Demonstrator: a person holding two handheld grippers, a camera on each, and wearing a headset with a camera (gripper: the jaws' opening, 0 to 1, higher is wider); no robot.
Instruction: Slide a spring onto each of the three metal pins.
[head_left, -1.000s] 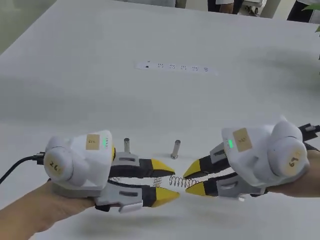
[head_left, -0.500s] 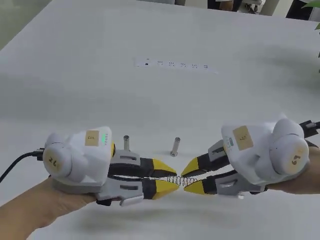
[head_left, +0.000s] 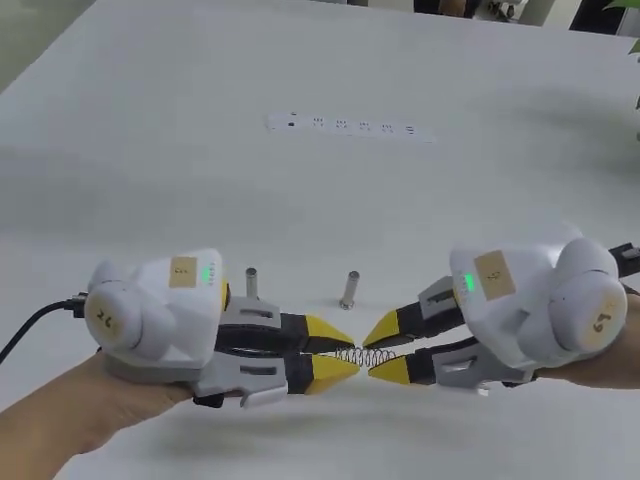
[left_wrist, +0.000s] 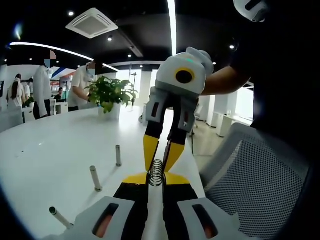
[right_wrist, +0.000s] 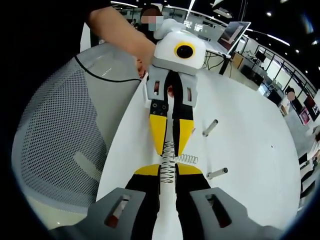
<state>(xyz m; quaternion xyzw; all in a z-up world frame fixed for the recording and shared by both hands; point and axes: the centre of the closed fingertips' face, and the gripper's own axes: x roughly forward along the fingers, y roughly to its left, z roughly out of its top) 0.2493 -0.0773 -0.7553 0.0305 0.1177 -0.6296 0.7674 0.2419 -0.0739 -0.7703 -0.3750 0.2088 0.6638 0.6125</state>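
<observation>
A small coil spring (head_left: 360, 353) hangs just above the white table between both grippers. My left gripper (head_left: 336, 352) is shut on its left end and my right gripper (head_left: 384, 349) is shut on its right end, tips almost meeting. In the left gripper view the spring (left_wrist: 157, 173) sits between my own yellow tips (left_wrist: 156, 178). The right gripper view has it (right_wrist: 167, 164) running from my tips (right_wrist: 168, 170) into the other gripper's fingers. A second spring (right_wrist: 188, 159) lies on the table beside it. Two upright metal pins (head_left: 251, 283) (head_left: 349, 289) stand just behind the grippers; the left gripper view has three pins (left_wrist: 118, 155) (left_wrist: 95, 178) (left_wrist: 60, 217).
A white power strip (head_left: 350, 127) lies farther back on the table (head_left: 150, 150). A mesh office chair (left_wrist: 250, 175) stands by the table's near edge. A potted plant (left_wrist: 107, 95) and people are at the far end.
My left gripper's jaws have narrowed onto the spring. The two grippers have drawn closer, so the spring between them looks shorter. The pins have not moved.
</observation>
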